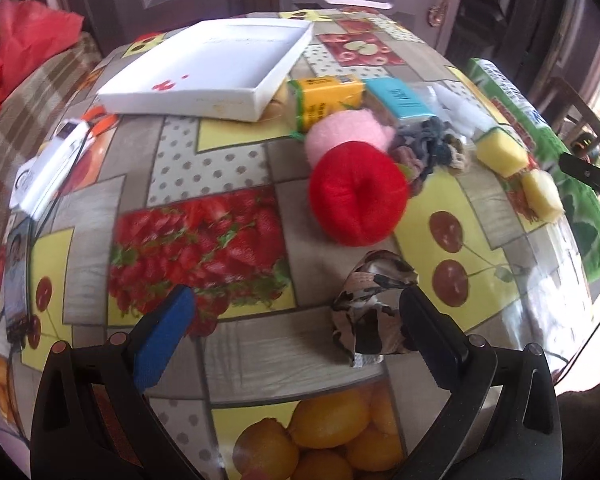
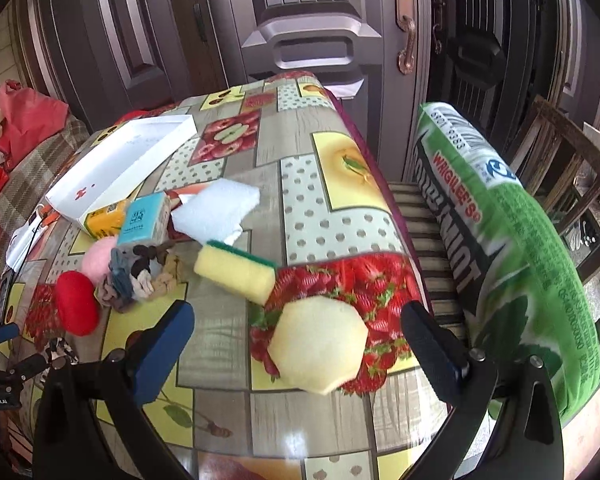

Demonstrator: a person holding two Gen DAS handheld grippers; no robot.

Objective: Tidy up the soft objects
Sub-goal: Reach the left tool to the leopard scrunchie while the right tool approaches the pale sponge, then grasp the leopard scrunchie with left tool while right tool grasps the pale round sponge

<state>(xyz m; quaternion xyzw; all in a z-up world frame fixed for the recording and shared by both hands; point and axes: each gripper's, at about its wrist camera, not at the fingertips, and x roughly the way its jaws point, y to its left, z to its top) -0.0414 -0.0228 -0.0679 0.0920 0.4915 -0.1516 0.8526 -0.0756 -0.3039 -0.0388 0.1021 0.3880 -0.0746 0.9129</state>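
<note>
My left gripper (image 1: pixel 296 300) is open over the fruit-print tablecloth (image 1: pixel 228 184); a camouflage-print cloth scrunchie (image 1: pixel 374 304) lies against its right finger. Beyond it sit a red round puff (image 1: pixel 358 194), a pink puff (image 1: pixel 344 132), a heap of hair ties (image 1: pixel 432 148), a yellow tissue pack (image 1: pixel 324 98) and a teal tissue pack (image 1: pixel 402 98). My right gripper (image 2: pixel 298 320) is open around a round pale-yellow sponge (image 2: pixel 320 346) on the table. A yellow-green scrub sponge (image 2: pixel 236 274) and a white foam pad (image 2: pixel 216 210) lie beyond it.
A white shallow box (image 1: pixel 204 68) stands at the table's far left. A large green Wrigley's cushion (image 2: pixel 500 232) rests on a chair right of the table. A white device with a cable (image 1: pixel 52 160) lies at the left edge. Doors stand behind.
</note>
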